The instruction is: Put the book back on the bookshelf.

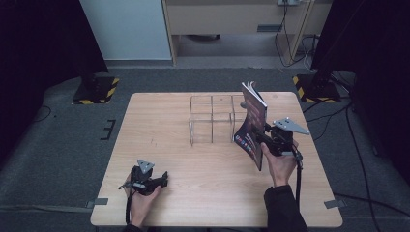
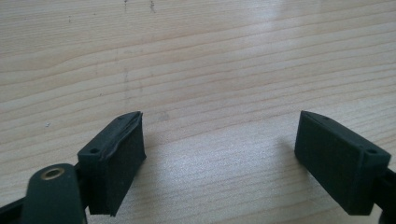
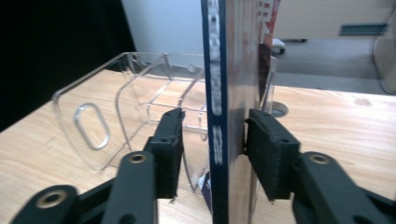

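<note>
While standing upright at right end of clear rack (image 1: 212,121), book (image 1: 251,126) sits between right gripper (image 1: 269,140) jaws; left pad apart from spine, so grip loosened. Left gripper (image 1: 162,180) wide, empty, low over table (image 1: 203,193).

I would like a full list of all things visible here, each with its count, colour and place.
book: one, dark cover with blue spine, standing on edge at the rack's right end, between the right gripper's jaws
rack: one, clear plastic, divided, middle of the table's far half
table: one, light wood
stand bases: two, black with yellow stripes, floor beyond the table
left gripper: black, open, over bare table, near left
right gripper: black, jaws apart around the book
</note>
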Tool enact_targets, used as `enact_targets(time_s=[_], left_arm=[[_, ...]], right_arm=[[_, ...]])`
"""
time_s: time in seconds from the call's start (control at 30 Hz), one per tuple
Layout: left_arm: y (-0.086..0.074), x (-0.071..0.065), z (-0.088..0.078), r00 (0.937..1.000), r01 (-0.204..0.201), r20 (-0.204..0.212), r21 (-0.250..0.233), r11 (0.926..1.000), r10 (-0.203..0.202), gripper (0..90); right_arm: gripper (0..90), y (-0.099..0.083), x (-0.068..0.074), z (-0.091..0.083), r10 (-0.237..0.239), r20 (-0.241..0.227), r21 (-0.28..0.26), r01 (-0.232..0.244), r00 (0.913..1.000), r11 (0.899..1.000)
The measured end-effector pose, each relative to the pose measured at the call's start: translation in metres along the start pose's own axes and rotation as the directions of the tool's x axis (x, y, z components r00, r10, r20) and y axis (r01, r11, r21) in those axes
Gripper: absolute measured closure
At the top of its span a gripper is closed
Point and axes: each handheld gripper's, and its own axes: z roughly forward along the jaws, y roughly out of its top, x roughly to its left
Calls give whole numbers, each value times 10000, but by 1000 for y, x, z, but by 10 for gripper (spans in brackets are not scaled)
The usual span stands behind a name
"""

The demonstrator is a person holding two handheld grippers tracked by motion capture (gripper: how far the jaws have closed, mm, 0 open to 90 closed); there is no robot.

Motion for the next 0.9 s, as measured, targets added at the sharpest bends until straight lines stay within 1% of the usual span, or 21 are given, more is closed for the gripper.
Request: enact_targets(time_s=[0.1,0.13,0.17,0.2,0.27,0.3,0.33,0.37,0.4,0.43,0.5,0.53,0.57,0.6,0.67,0.7,0.73,0.8,0.83,0.9], left_arm=[[0,0,0,10000,3,0,0,10000,-3,151],[0,0,0,10000,3,-5,-1,10000,-3,151],[0,0,0,10000,2,-6,1,10000,-2,151],[0,0,0,10000,1,-7,-1,10000,-1,150],[0,0,0,10000,2,1,0,10000,-2,150],[0,0,0,10000,2,0,-2,10000,-2,151],[0,0,0,10000,2,0,-2,10000,-2,151],[0,0,0,10000,1,-1,0,10000,-1,151],[0,0,0,10000,1,-1,0,10000,-1,151],[0,0,0,10000,2,-7,-2,10000,-2,151],[0,0,0,10000,3,0,-1,10000,-3,151],[0,0,0,10000,3,-5,-1,10000,-3,151],[0,0,0,10000,3,-5,-1,10000,-3,151],[0,0,0,10000,3,-6,-1,10000,-3,151],[0,0,0,10000,4,-1,-2,10000,-4,150],[0,0,0,10000,4,-1,-2,10000,-4,151],[0,0,0,10000,2,0,-2,10000,-2,150],[0,0,0,10000,4,-1,-1,10000,-4,150],[0,0,0,10000,5,0,-1,10000,-5,151],[0,0,0,10000,2,-5,-1,10000,-2,151]], right_arm=[[513,-3,-1,-2,-120,-194,-47,119,9997,9999],[487,-4,-1,-2,-76,-305,-7,76,9995,10000],[478,-5,-1,-1,-132,-490,90,137,9987,9999],[481,-6,-1,-1,-212,-509,140,219,9985,9997],[481,-9,1,-1,-643,-311,125,647,9974,9978],[476,-11,3,-1,-812,4,42,812,9967,9967],[476,-11,3,-1,-812,4,42,812,9967,9967],[466,-14,6,-1,-1012,593,-156,1022,9931,9946],[466,-14,6,-1,-1012,593,-156,1022,9931,9946],[480,-16,8,-2,-1123,1057,-482,1179,9880,9919],[527,-15,7,-4,-941,819,-577,989,9922,9934],[540,-15,7,-5,-1035,886,-652,1094,9907,9919],[540,-15,7,-5,-1035,886,-652,1094,9907,9919],[570,-13,6,-7,-962,698,-550,1001,9929,9935],[608,-11,5,-8,-644,491,-516,669,9967,9964],[608,-11,5,-8,-644,491,-516,669,9967,9964],[663,-10,5,-12,-609,570,-615,644,9965,9960],[671,-10,5,-13,-612,596,-615,649,9963,9960],[702,-9,5,-16,-675,675,-679,721,9954,9951],[715,-9,6,-16,-726,712,-680,774,9948,9947]])
